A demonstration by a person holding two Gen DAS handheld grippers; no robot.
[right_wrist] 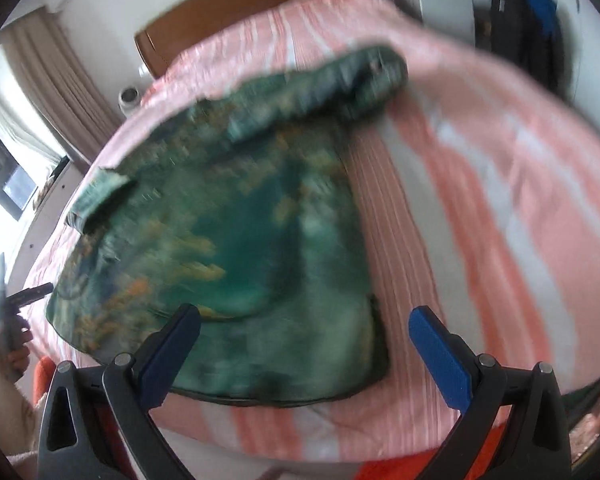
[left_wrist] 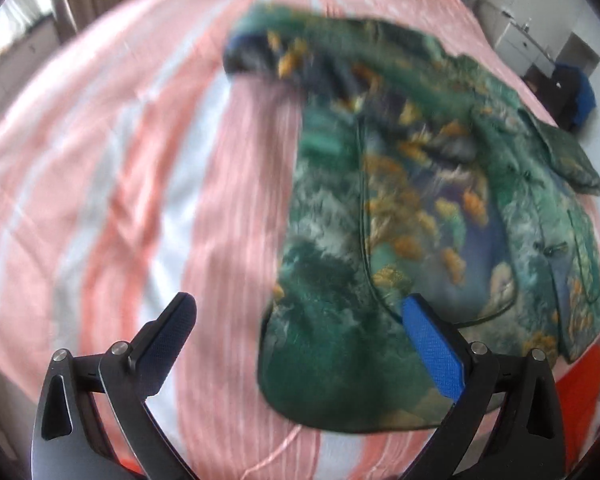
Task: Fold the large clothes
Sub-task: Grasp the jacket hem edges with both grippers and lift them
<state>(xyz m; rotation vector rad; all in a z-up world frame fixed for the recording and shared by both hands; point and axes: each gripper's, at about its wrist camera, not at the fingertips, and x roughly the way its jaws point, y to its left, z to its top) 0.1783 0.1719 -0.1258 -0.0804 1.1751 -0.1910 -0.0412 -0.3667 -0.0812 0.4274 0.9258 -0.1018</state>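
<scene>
A large green jacket [left_wrist: 400, 216], printed with teal, blue and orange-yellow motifs, is laid spread out on a bed covered by a pink-and-white striped bedspread [left_wrist: 120, 160]. One sleeve [left_wrist: 268, 50] is seen stretched outward toward the head of the bed in the left wrist view; a dark piped seam and small fastenings are visible along the front. In the right wrist view the same jacket [right_wrist: 240, 248] is shown flat, its hem near the foot edge of the bedspread [right_wrist: 480, 200], with a sleeve [right_wrist: 352, 80] bunched at the far side. The left gripper [left_wrist: 300, 328] is held wide apart above the near hem, nothing caught between its fingers. The right gripper [right_wrist: 304, 336] is likewise spread wide above the hem, gripping nothing. A wooden headboard [right_wrist: 252, 12] is seen beyond the bed, a beige curtain [right_wrist: 56, 80] at the left. Both views are blurred.
</scene>
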